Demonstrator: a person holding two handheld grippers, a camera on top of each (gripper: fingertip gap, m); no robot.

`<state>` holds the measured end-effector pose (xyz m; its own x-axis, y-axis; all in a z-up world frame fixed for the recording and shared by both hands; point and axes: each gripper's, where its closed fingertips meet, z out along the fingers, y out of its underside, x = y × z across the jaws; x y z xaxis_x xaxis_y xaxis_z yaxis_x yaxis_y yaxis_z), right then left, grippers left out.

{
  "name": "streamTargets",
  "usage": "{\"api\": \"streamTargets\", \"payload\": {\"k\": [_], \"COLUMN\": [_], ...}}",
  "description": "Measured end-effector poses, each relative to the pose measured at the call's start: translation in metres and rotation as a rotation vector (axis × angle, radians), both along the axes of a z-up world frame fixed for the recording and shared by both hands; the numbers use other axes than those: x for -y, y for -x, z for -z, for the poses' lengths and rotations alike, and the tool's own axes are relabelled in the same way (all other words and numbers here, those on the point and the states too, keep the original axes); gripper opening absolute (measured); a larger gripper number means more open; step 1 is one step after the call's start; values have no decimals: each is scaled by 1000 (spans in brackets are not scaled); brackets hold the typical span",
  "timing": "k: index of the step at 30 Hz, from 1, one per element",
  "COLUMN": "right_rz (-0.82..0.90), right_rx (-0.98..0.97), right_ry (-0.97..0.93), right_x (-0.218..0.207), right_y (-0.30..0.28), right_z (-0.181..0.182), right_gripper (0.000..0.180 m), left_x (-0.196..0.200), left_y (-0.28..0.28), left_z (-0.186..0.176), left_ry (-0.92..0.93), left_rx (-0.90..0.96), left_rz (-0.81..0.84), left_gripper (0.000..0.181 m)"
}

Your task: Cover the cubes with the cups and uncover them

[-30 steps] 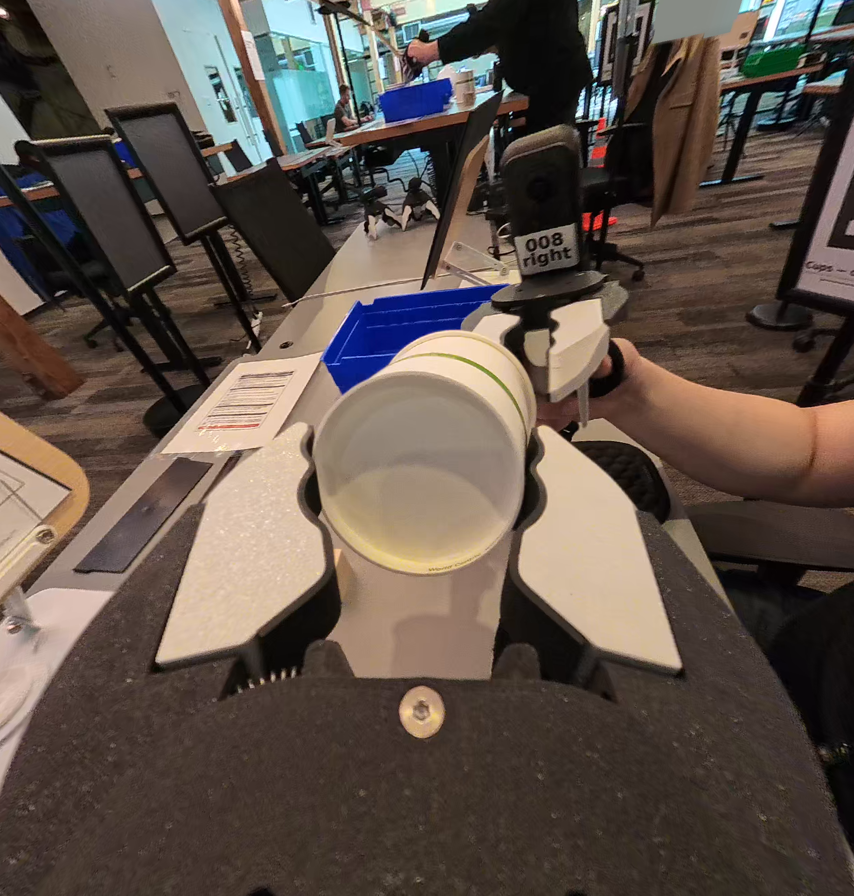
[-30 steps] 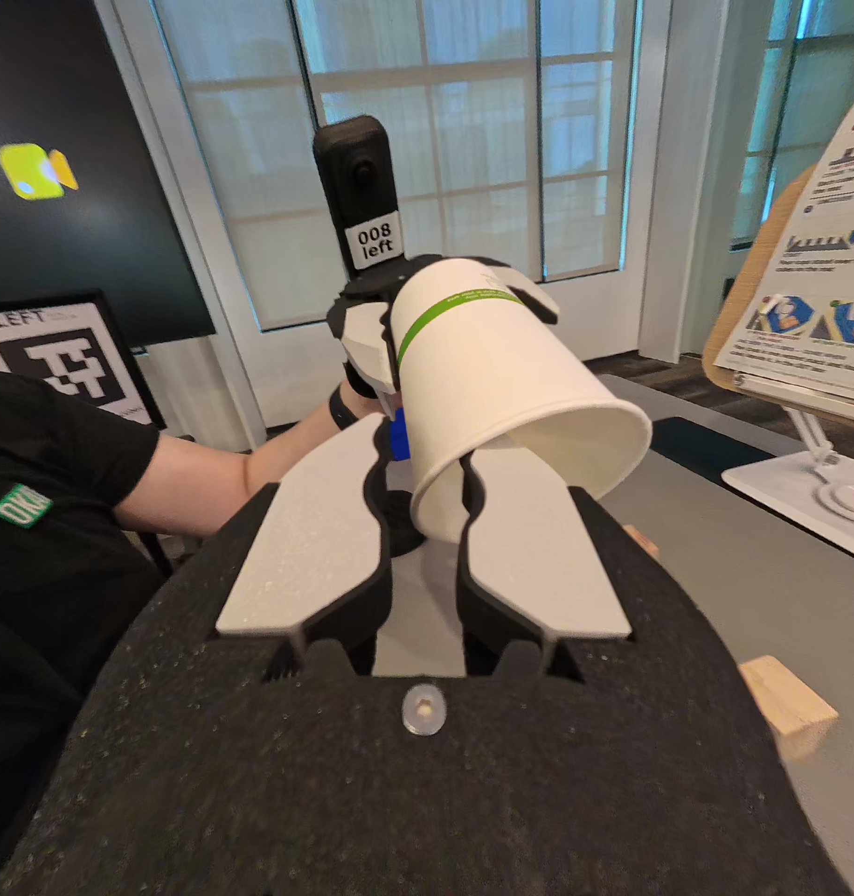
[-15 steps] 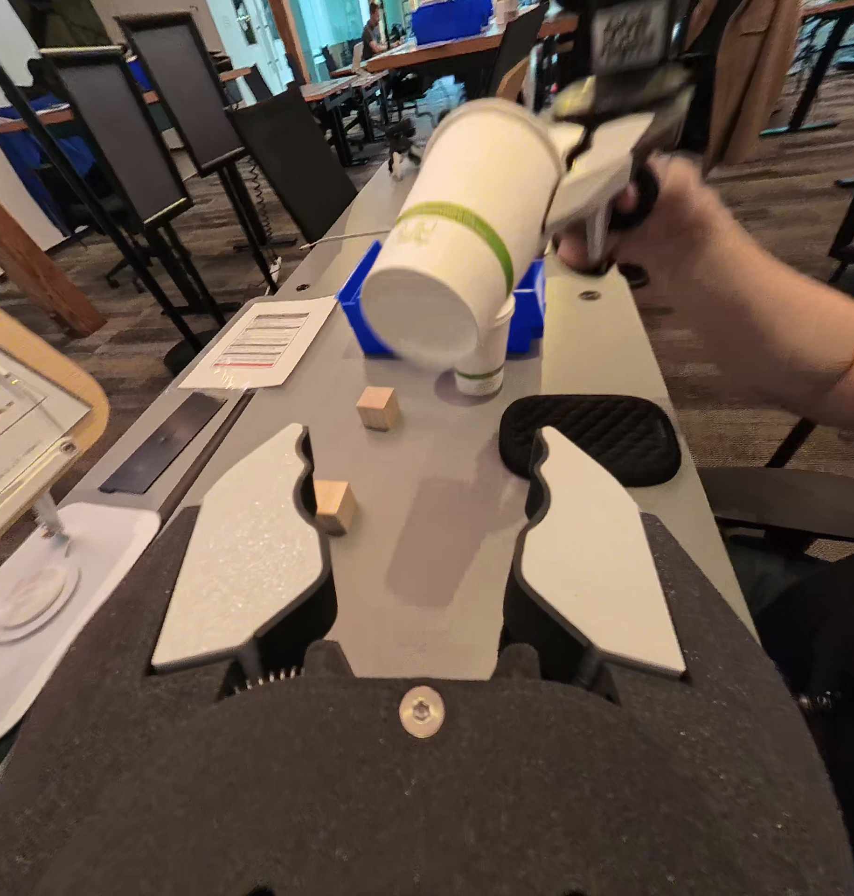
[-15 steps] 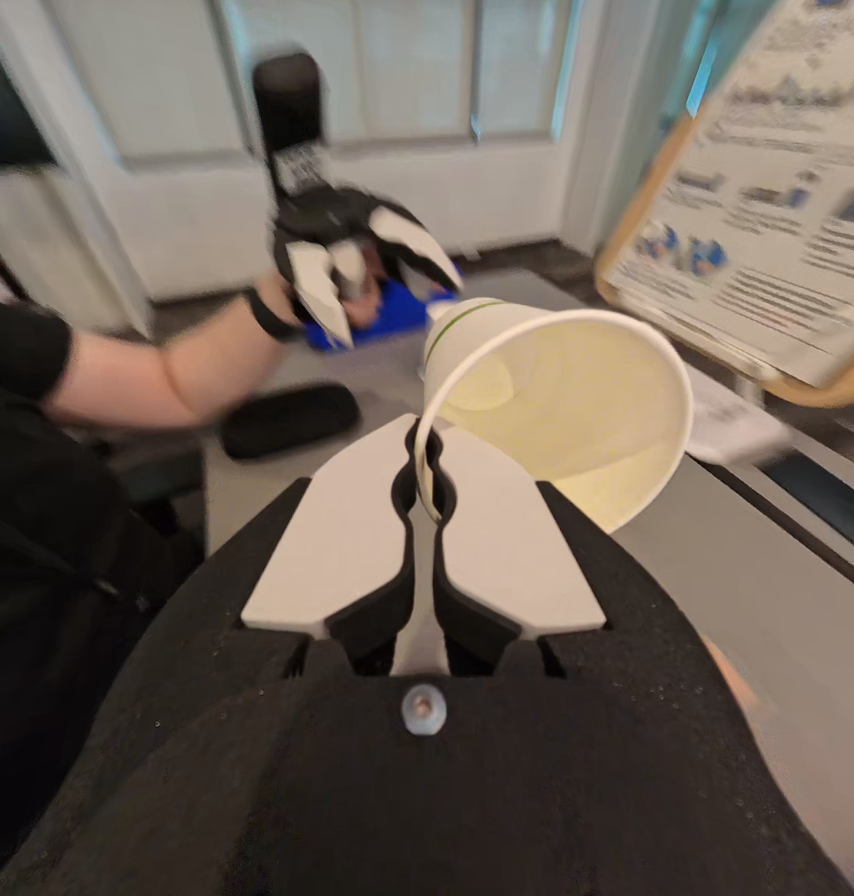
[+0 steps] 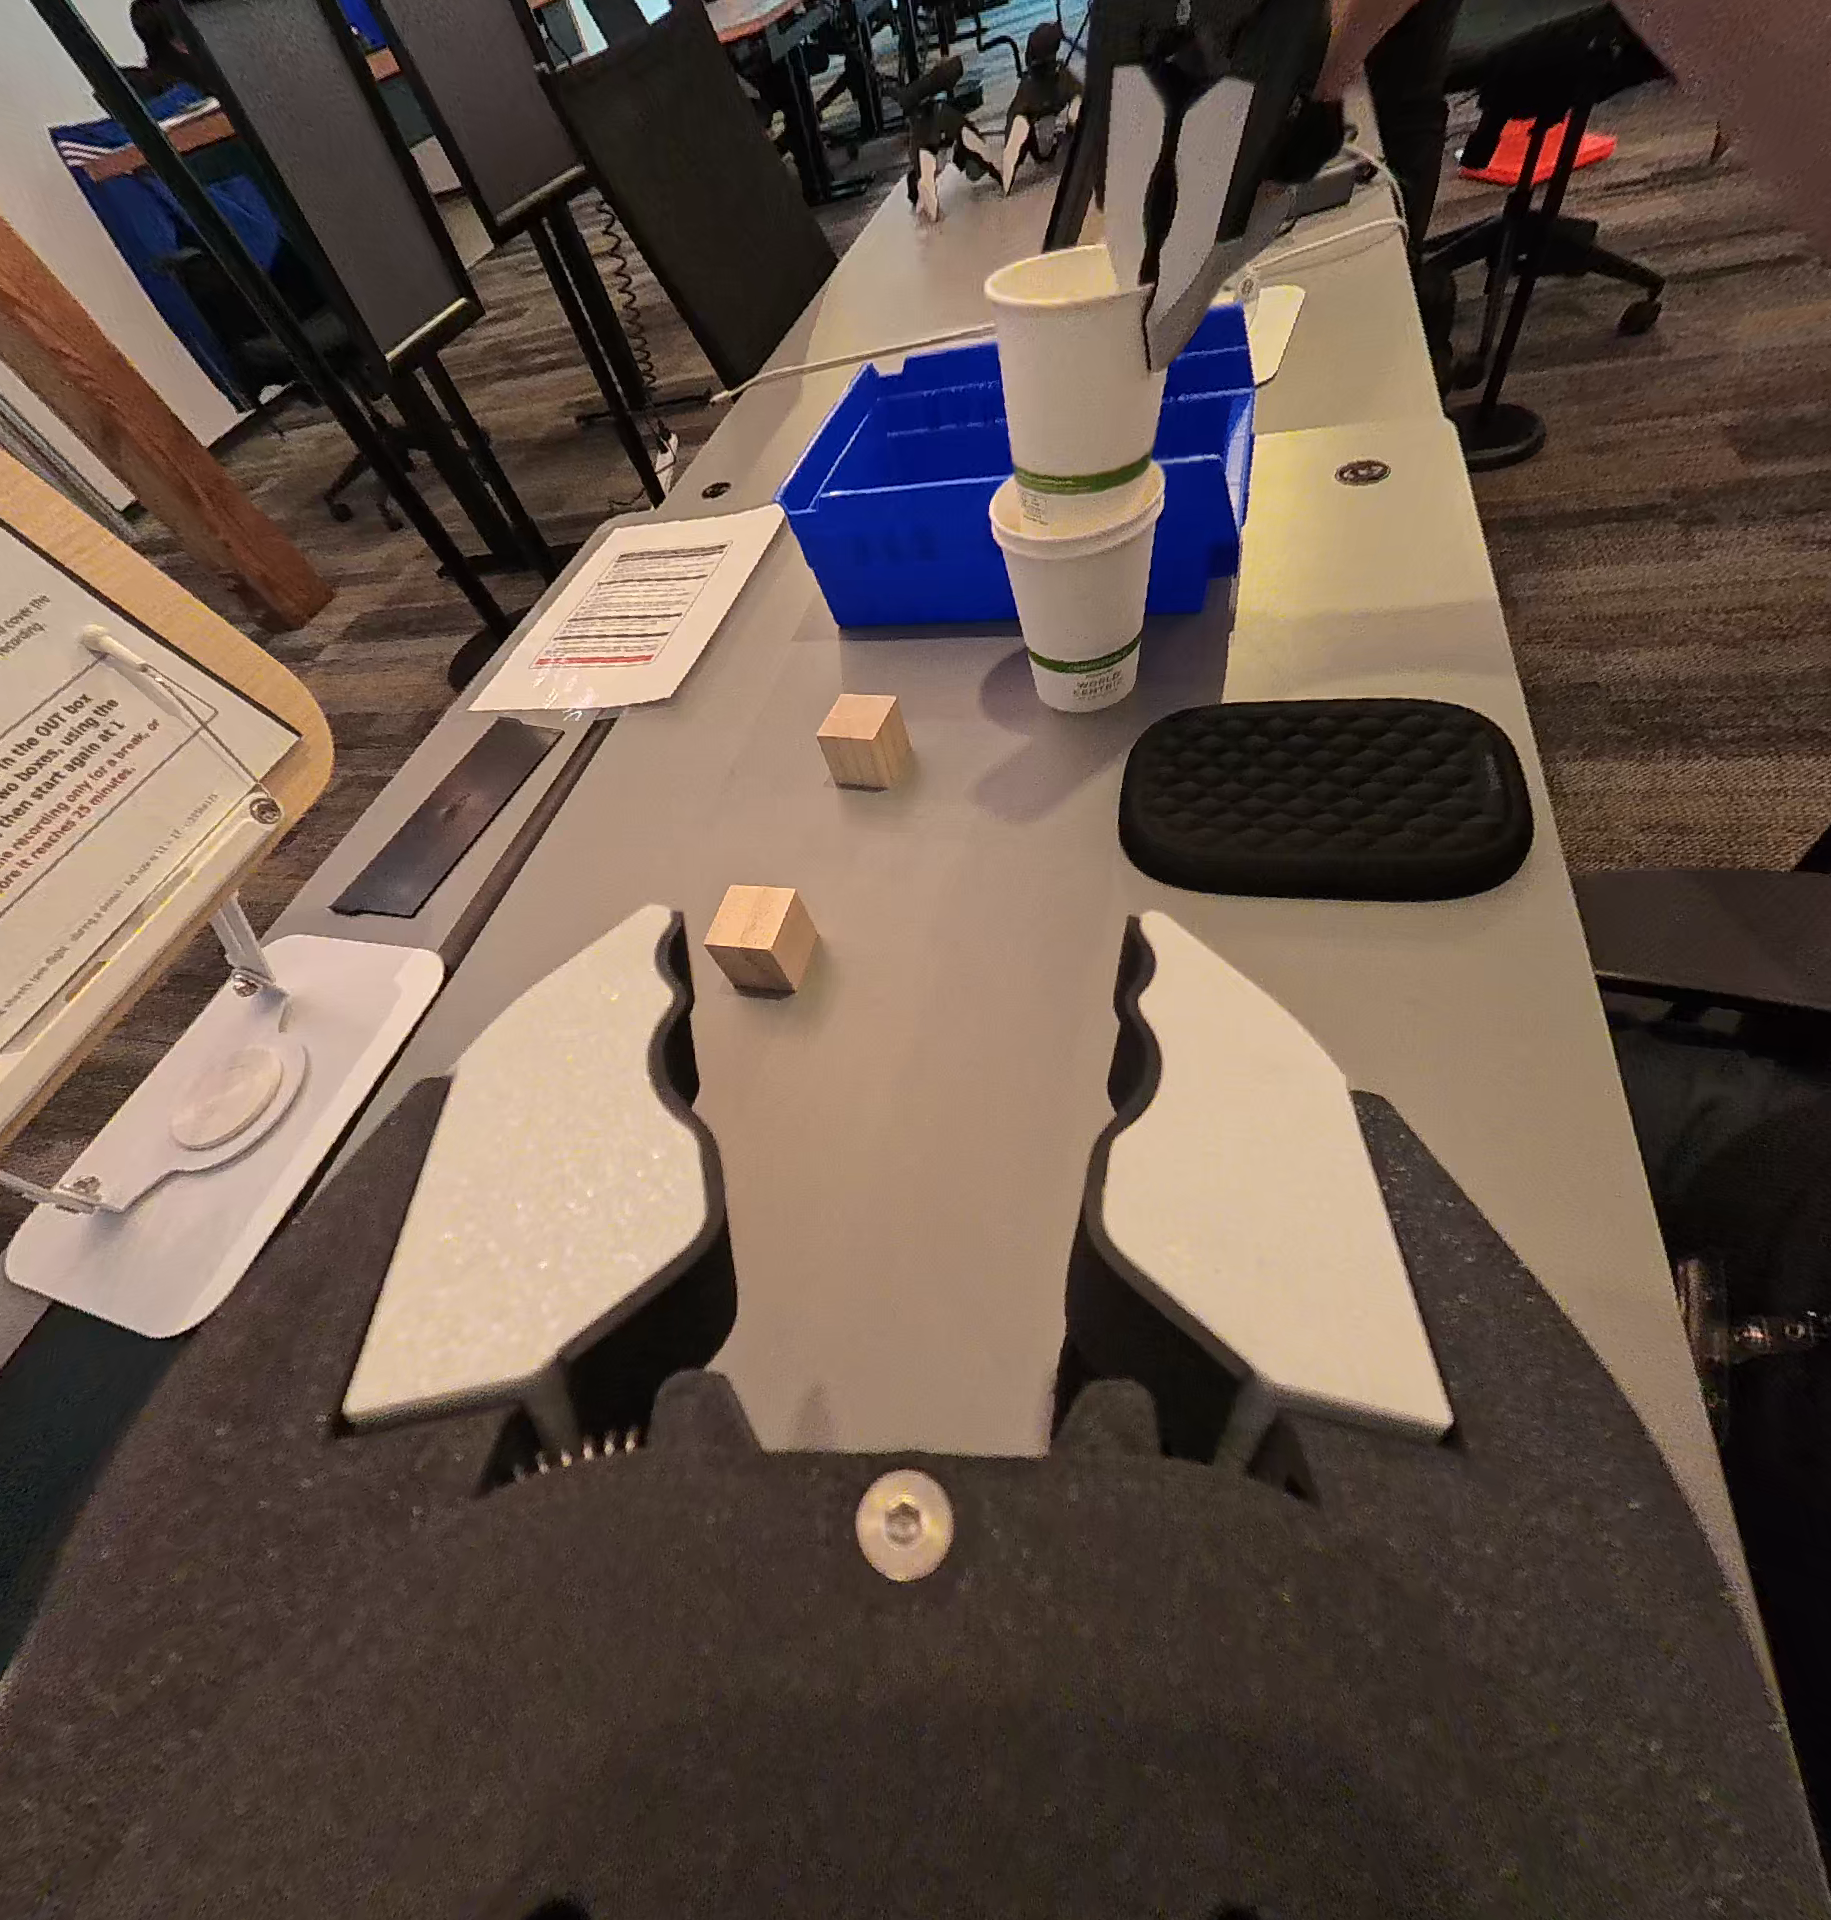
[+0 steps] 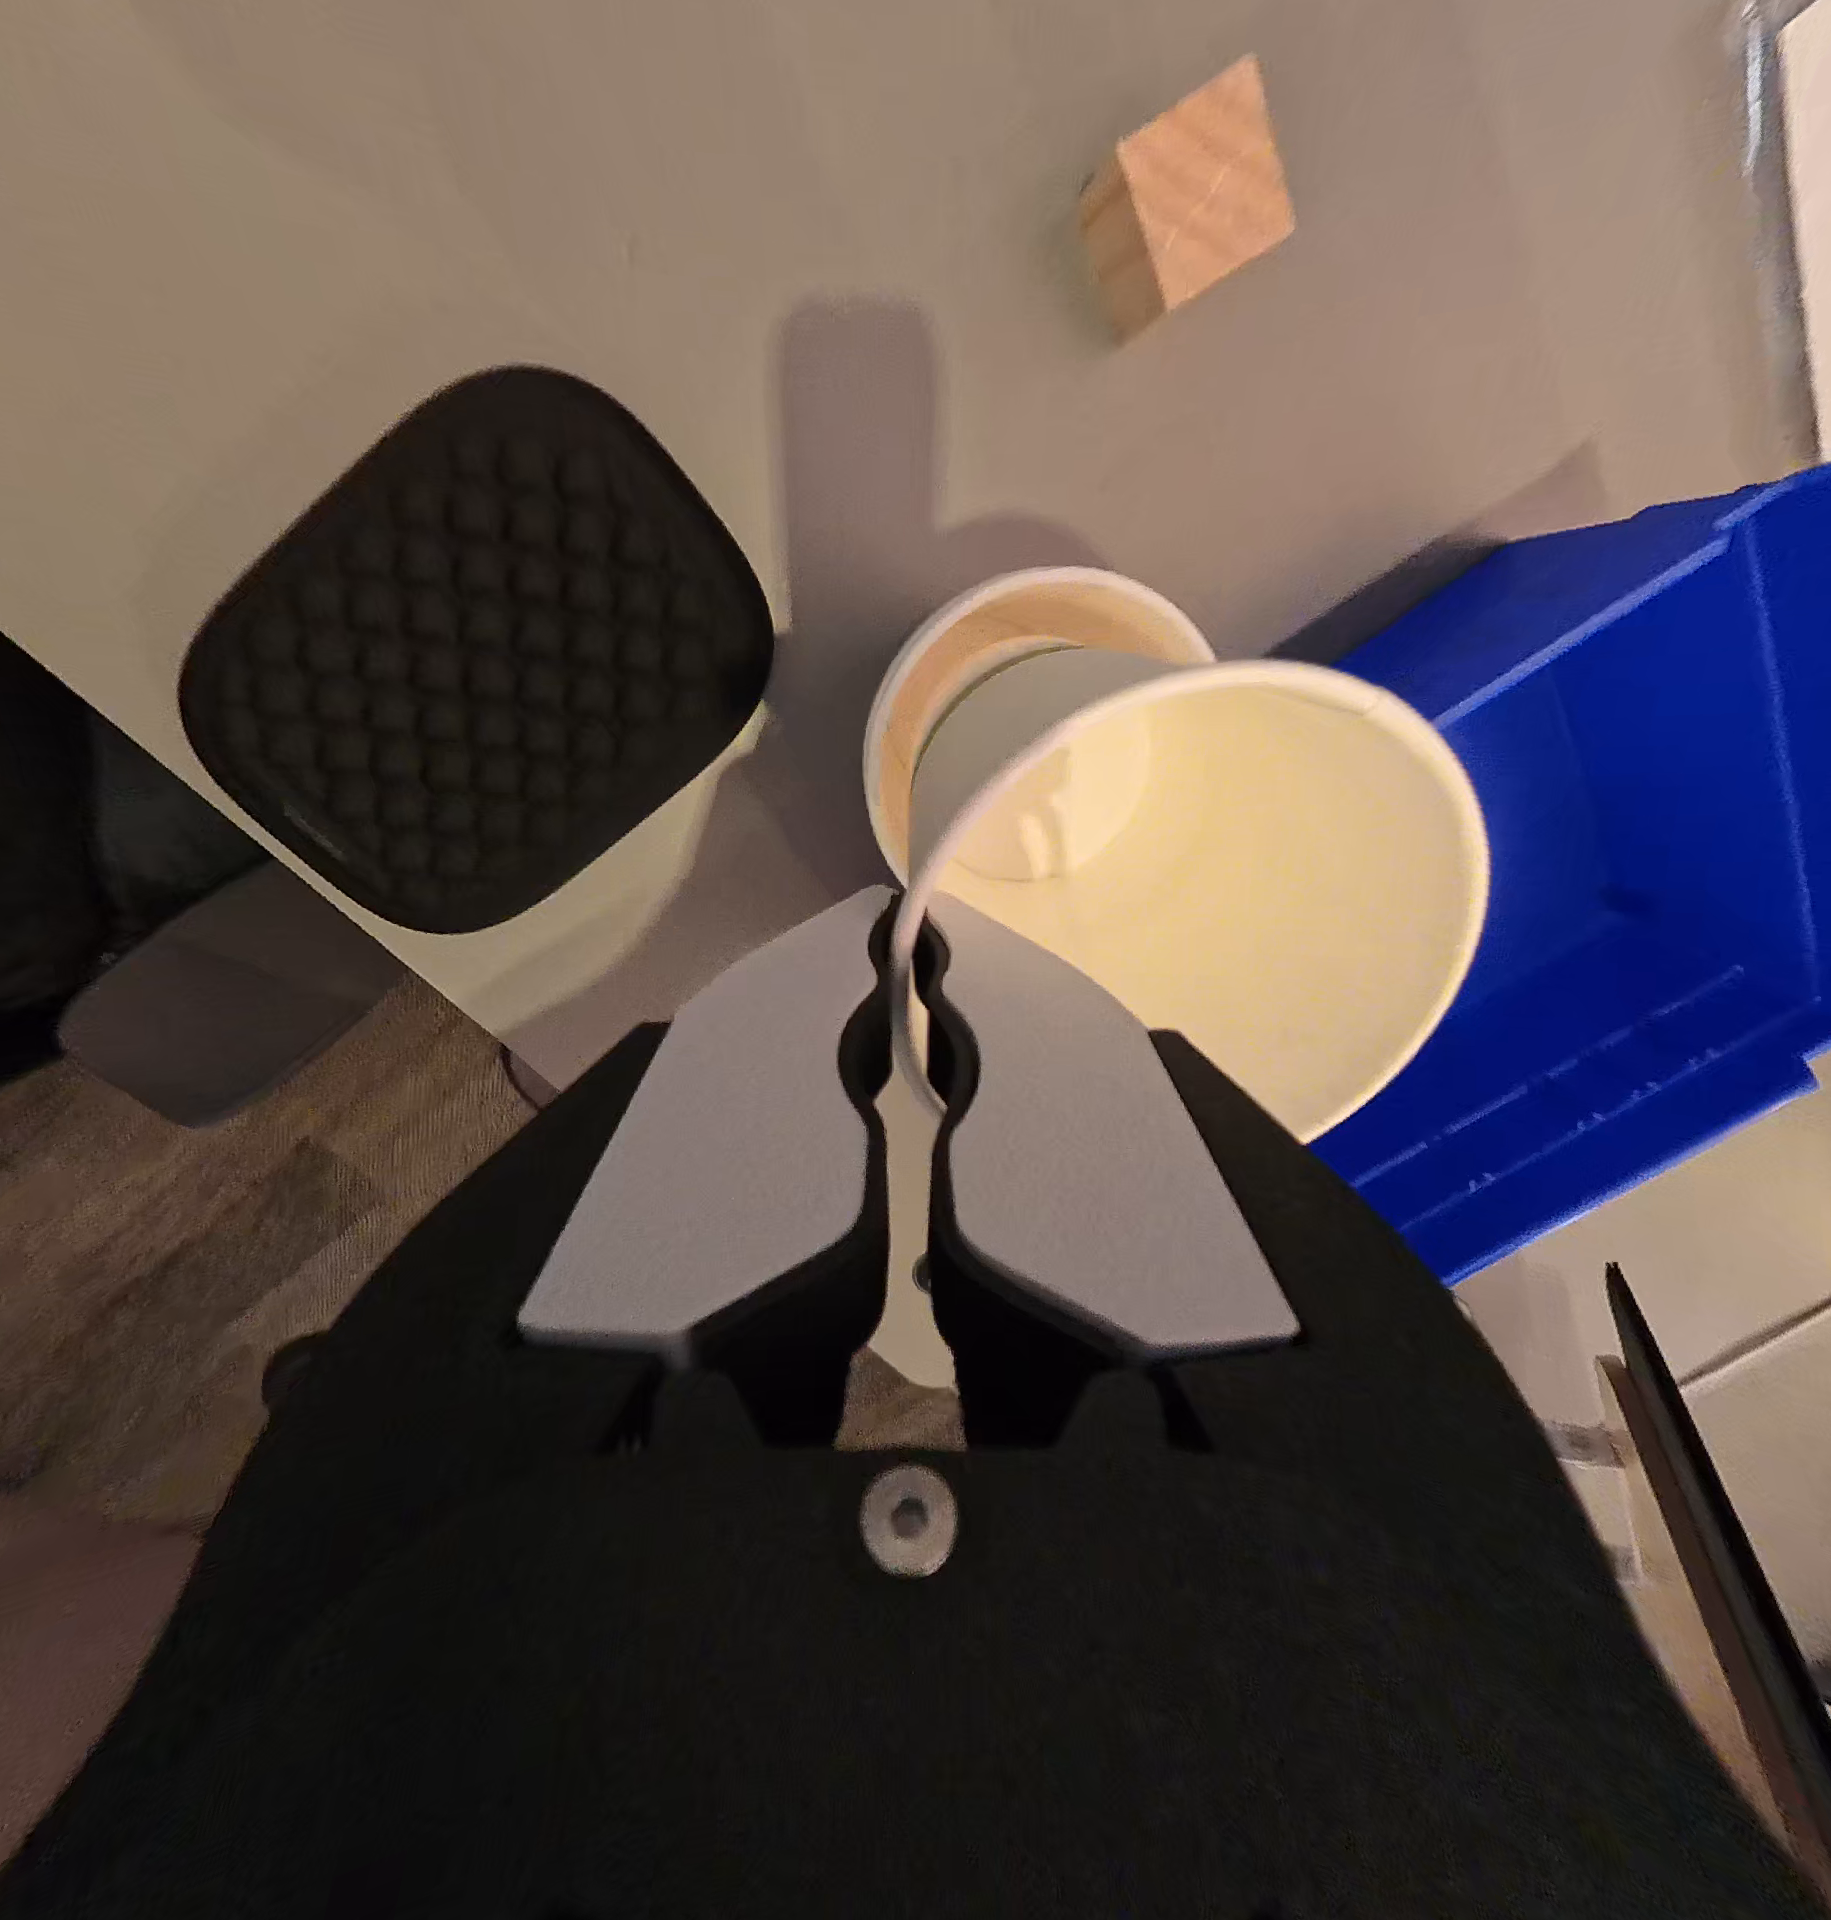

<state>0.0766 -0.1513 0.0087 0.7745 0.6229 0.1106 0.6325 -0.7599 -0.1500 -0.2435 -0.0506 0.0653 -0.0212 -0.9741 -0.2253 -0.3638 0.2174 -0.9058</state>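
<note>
1. Fingers of the right gripper (image 6: pixel 906 940) are pinched together on the rim of the upper paper cup (image 6: pixel 1217 894), one finger inside the wall and one outside.
2. In the left wrist view the right gripper (image 5: pixel 1160 312) comes down from above, and the upper paper cup (image 5: pixel 1077 374) stands mouth up with its base set into the mouth of the lower paper cup (image 5: pixel 1082 603).
3. The lower paper cup (image 6: pixel 916 686) stands upright on the grey worktop (image 5: pixel 952 1039), just in front of the blue bin (image 5: pixel 890 509).
4. The left gripper (image 5: pixel 906 997) hangs above the worktop with its fingers spread wide and nothing between them.
5. Both wooden cubes lie uncovered: the near cube (image 5: pixel 760 938) sits just beside the left finger's tip, and the far cube (image 5: pixel 862 741) lies between it and the bin.
6. A black pad (image 5: pixel 1326 795) rests to the right of the cups, near them.
7. A printed sheet (image 5: pixel 630 618) lies left of the bin.
</note>
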Motion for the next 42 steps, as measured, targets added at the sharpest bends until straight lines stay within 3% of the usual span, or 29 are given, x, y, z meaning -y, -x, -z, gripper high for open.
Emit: {"api": "streamTargets", "payload": {"k": [13,20,26,30,35,42], "right_rz": [-45,-26,-57,-121,-174,-195], "right_rx": [63,46,37,-73,-89,-83], "right_ry": [105,29,-274,-453,-508,-483], "right_x": [-5,-9,-9,-3,6,20], "right_y": [1,1,19,55,85,95], "right_z": [44,36,-18,-42,-36,-21], "right_gripper": [2,18,36,37,37,38], "left_x": [-15,-43,-121,-162,-201,-212], "left_y": [22,54,116,138,151,147], "left_z": [0,-1,15,60,107,136], "left_ry": [8,-46,-86,-33,-49,55], "left_rx": [9,-41,-285,-519,-781,-913], "left_rz": [-70,-184,-387,-434,-470,-415], "left_gripper": [77,80,83,89,94,93]}}
